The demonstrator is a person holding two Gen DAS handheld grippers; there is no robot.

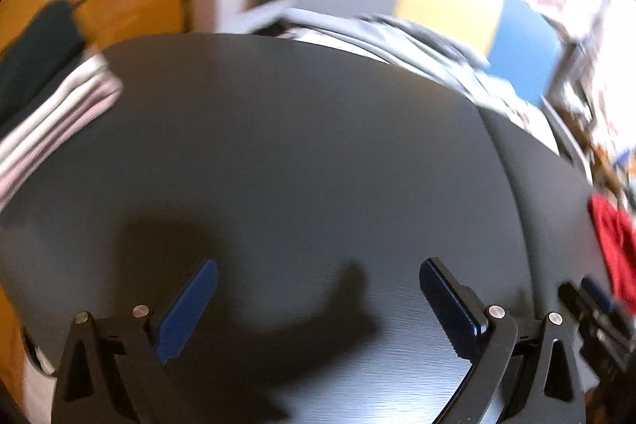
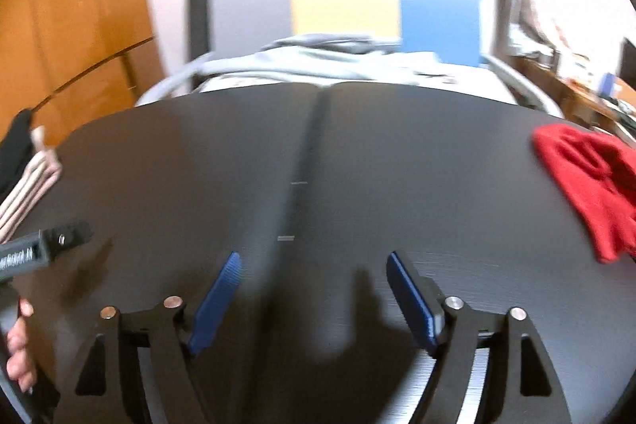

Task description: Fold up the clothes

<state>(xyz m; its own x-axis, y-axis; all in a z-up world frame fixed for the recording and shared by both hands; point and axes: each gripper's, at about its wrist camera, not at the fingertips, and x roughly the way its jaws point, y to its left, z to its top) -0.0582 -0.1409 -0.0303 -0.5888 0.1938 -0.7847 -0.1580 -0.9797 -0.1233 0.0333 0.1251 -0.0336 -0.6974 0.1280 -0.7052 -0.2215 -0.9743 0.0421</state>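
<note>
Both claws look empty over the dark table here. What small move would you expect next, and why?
Probably the right claw swings toward the red garment, which lies crumpled and unfolded at the table's right side. Both it and the left claw are open and hold nothing, the middle of the table is bare, and the striped stack at the left already looks folded.

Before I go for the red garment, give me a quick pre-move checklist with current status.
1. Left gripper open and empty: ok.
2. Right gripper open and empty: ok.
3. Red garment in view on the black table, crumpled at the right: ok.
4. Table between right gripper and garment bare: ok.
5. Folded stack at the left, apart from the garment: ok.
6. Garment's edges and type: cannot tell, blurred.
</note>
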